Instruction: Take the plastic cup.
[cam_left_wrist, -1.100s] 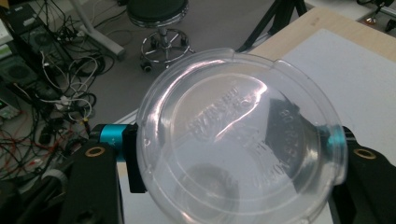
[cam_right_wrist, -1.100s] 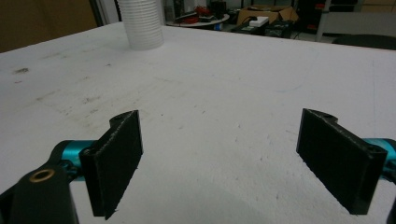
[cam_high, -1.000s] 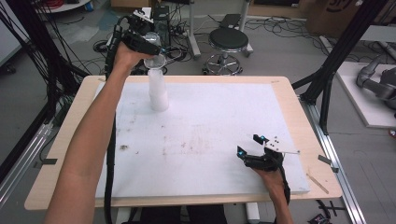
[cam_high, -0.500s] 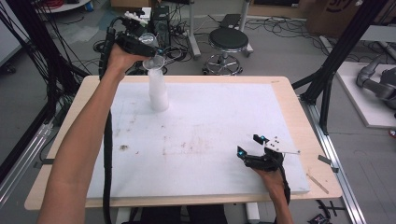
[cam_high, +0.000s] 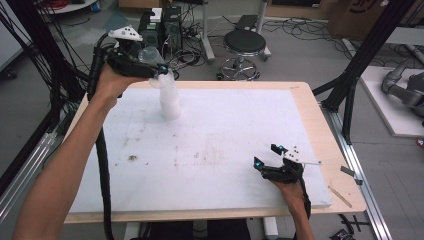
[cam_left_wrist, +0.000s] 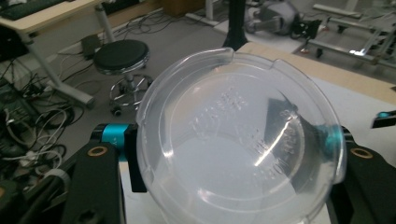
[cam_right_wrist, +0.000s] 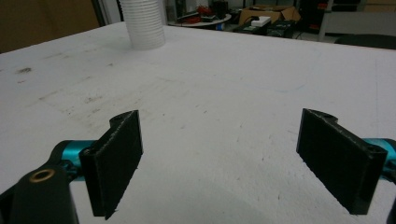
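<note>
We hold one clear plastic cup (cam_left_wrist: 238, 140) in the left gripper (cam_high: 145, 62), fingers clamped on its sides, raised above the cup stack (cam_high: 169, 100) at the counter's (cam_high: 310, 107) eleven o'clock. One cup looks separated; setting it down remains. Our right gripper (cam_high: 272, 159) rests at five o'clock, fingers wide and empty.

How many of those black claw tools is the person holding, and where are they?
2. The left gripper is raised over the stack of cups at the table's far left, clamped on a clear cup. The right gripper rests open near the front right.
</note>
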